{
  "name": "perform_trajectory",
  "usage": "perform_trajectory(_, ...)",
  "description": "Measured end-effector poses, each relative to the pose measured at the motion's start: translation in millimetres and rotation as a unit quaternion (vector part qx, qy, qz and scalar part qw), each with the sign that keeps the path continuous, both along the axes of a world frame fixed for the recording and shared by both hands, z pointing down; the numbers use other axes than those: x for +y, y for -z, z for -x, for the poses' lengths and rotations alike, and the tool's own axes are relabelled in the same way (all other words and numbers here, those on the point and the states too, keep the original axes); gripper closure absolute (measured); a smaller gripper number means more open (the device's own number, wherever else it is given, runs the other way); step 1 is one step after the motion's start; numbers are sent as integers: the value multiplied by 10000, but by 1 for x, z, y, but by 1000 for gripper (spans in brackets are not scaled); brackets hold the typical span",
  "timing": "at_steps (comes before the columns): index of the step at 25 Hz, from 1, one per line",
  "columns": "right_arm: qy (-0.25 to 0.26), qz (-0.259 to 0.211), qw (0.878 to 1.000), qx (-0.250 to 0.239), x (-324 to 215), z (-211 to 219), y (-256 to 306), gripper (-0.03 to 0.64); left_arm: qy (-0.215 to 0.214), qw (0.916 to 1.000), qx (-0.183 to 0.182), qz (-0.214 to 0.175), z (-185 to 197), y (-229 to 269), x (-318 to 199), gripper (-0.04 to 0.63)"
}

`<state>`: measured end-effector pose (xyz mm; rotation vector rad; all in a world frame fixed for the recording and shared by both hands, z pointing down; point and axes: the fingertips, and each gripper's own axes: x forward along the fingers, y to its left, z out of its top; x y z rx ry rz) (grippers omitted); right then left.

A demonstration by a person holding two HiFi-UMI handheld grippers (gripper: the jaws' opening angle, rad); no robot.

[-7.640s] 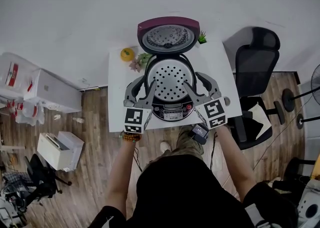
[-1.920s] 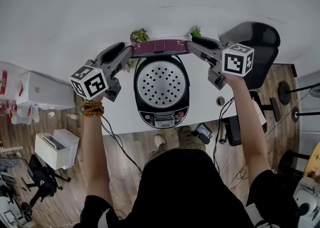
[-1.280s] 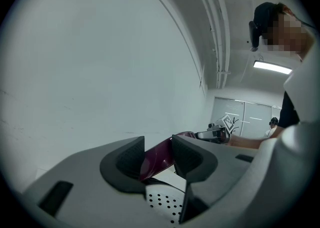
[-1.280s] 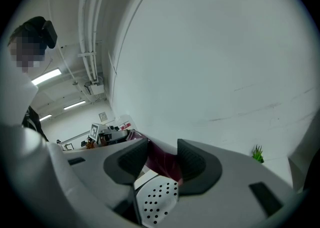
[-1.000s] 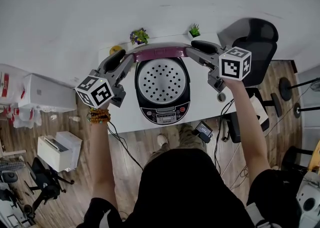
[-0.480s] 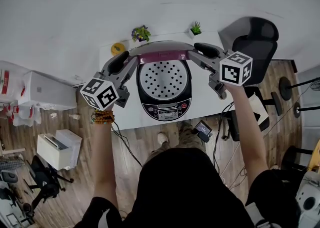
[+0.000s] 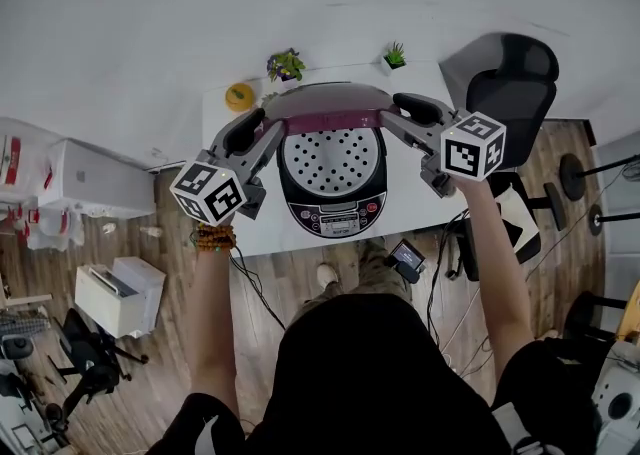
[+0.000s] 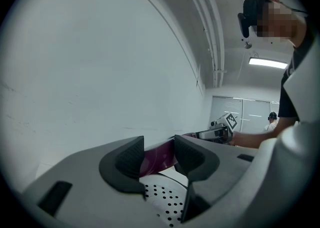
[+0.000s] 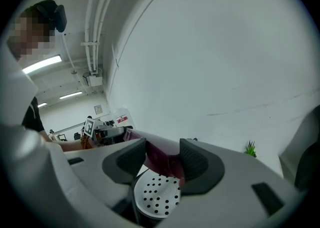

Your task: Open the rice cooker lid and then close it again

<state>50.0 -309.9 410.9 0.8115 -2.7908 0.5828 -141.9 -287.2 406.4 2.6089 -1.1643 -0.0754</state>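
Observation:
The rice cooker [image 7: 335, 215] stands on a white table [image 7: 412, 205]. Its maroon lid [image 7: 325, 103] leans half-way over the perforated inner plate [image 7: 330, 158]. My left gripper [image 7: 268, 128] holds the lid's left rim and my right gripper [image 7: 392, 113] holds its right rim. In the left gripper view the lid's edge [image 8: 155, 161] fills the gap of the left gripper [image 8: 159, 147], whose jaws are opening. In the right gripper view the lid [image 9: 164, 164] sits between the pads of the right gripper [image 9: 162, 153], above the dotted plate [image 9: 155, 194].
A yellow object [image 7: 238, 96] and two small plants [image 7: 285, 65] [image 7: 396, 53] stand at the table's far edge by the wall. A black office chair [image 7: 510, 93] is to the right. A black device [image 7: 405, 258] hangs off the front edge. White boxes [image 7: 85, 178] lie on the floor at left.
The lid has come down from upright to tilting over the pot. Both grippers moved with it, down and towards the person.

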Motion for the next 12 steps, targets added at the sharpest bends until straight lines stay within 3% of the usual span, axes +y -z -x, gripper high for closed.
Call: perform_trajectory(12,205,-185,9987,425,34,-2,-27,399,-31,9999,-152,-72,-7,-26,33,402)
